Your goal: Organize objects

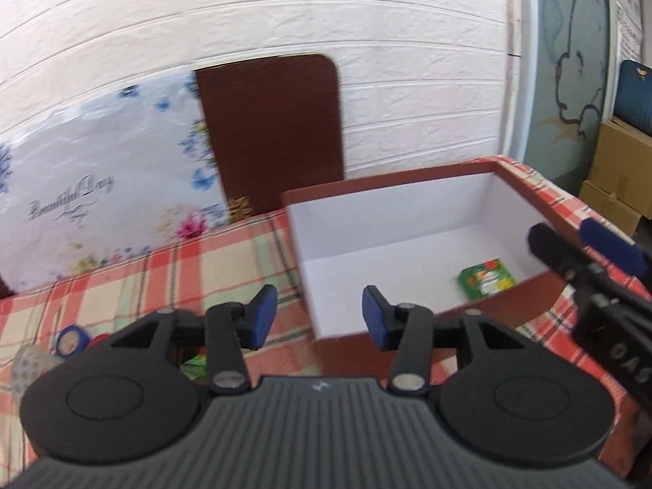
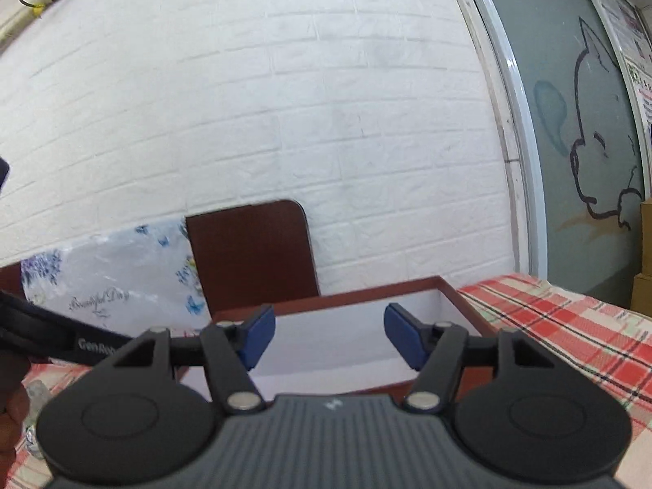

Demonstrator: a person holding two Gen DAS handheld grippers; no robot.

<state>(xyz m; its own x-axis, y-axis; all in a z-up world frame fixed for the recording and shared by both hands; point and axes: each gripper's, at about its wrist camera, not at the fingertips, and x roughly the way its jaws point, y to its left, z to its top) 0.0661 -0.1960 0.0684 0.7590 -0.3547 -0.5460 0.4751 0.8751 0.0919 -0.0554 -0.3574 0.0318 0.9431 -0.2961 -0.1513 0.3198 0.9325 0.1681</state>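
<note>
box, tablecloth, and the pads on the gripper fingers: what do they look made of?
Box: probably cardboard, matte reddish-brown outside, plain white paper-like lining; thin straight walls, sharp corners.
Tablecloth: looks like woven fabric, red, cream and green plaid; it sags softly at the table edge.
Pads: blue, matte, likely rubber or foam on black plastic fingers; too blurred to tell which.
Green packet in the box: glossy printed wrapper.

A red-brown box (image 1: 407, 338) with a white interior sits open-topped on the plaid cloth, filling the centre-right of the left wrist view. Inside, 1 green packet (image 1: 487, 279) with red and yellow print lies flat on the floor, at the lower right, close to the near wall.

At the lower left, small items (image 1: 71, 340) lie blurred.
</note>
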